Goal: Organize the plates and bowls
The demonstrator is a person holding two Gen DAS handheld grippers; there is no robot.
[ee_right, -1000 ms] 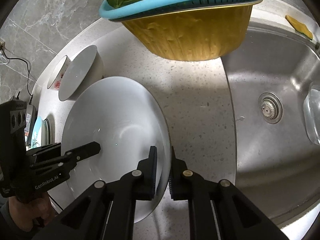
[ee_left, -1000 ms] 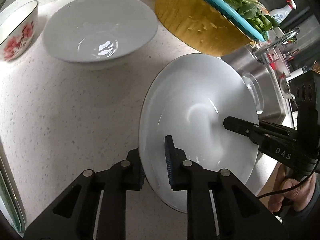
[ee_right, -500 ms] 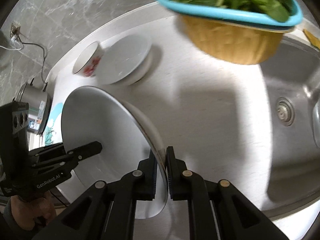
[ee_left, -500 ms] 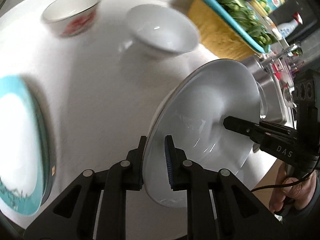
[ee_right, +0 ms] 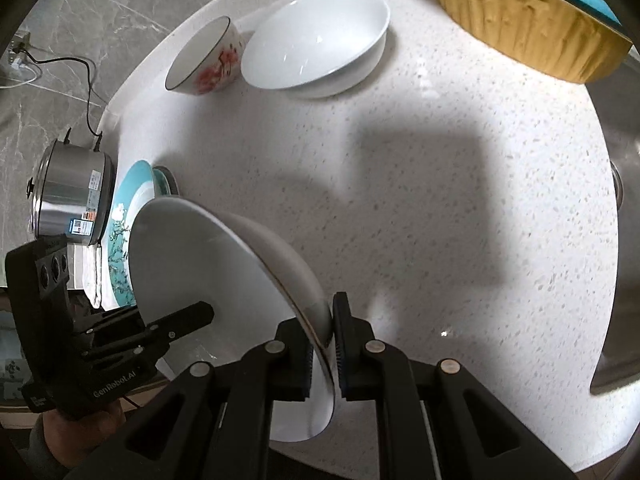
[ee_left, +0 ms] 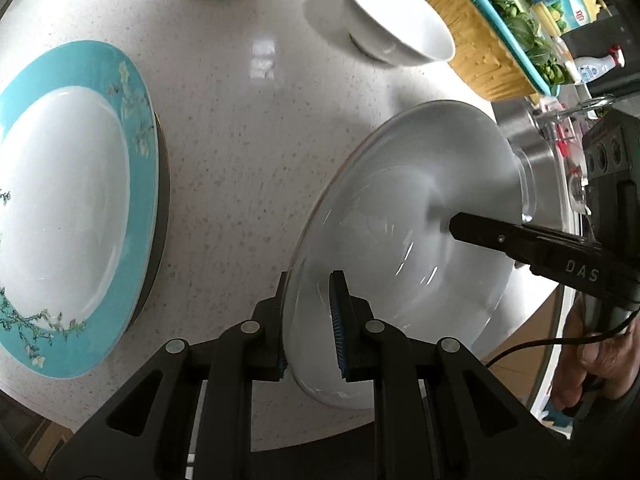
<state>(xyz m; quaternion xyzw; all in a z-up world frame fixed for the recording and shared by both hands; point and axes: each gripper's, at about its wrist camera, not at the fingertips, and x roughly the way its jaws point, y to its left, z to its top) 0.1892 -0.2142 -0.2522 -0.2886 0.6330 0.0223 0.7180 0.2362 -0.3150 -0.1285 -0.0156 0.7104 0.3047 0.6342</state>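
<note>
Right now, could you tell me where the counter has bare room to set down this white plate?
The widest bare patch is mid-counter, between the teal-rimmed plate, the white bowl and the sink. The back corner is crowded: the floral bowl sits tight beside the white bowl, with the yellow basin close by. The left gripper and right gripper clamp the white plate.
</note>
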